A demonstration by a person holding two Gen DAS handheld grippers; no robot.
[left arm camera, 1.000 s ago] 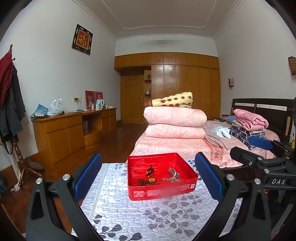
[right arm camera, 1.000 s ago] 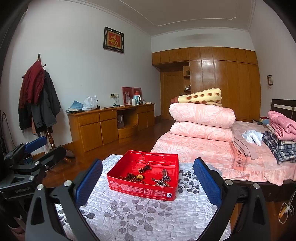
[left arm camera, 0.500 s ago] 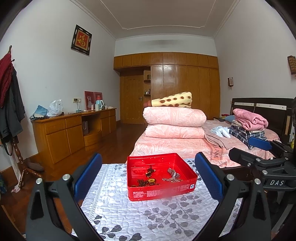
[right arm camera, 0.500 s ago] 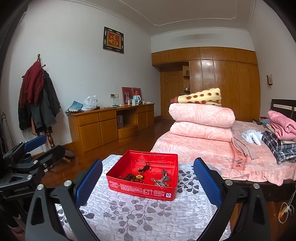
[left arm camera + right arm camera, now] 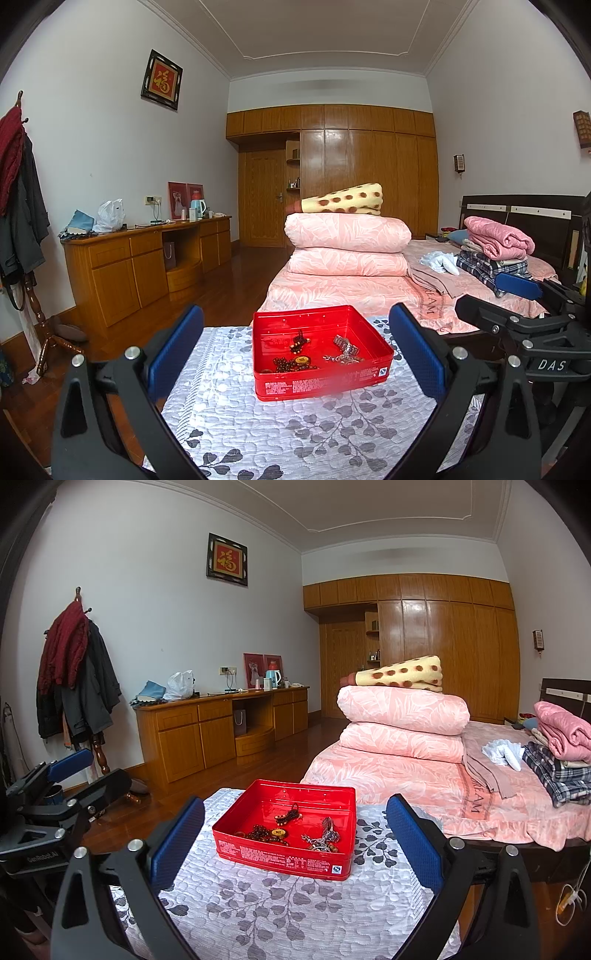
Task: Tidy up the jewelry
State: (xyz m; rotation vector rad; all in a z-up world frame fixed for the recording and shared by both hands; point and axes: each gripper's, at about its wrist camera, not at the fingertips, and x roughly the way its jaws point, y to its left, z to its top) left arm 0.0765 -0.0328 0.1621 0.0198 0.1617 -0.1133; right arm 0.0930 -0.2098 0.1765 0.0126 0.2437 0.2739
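Almost nothing has changed since a second ago — the red box point(image 5: 319, 354) has only slid a tiny bit in both views, so both grippers are just drifting. It sits near the far edge of the leafy cloth point(image 5: 258, 424), with beads point(image 5: 293, 363) and a silvery chain point(image 5: 345, 350) inside. The left gripper point(image 5: 295, 350) and right gripper point(image 5: 295, 840) hang wide apart, holding nothing — sorting could be starting or done.

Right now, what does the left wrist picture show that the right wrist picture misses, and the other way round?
Only the left wrist view shows the dark headboard in full and the right tool's blue pad. Only the right wrist view shows the whole coat rack and the left tool's blue pad. Both show the red tin of jewelry on the quilted cloth.
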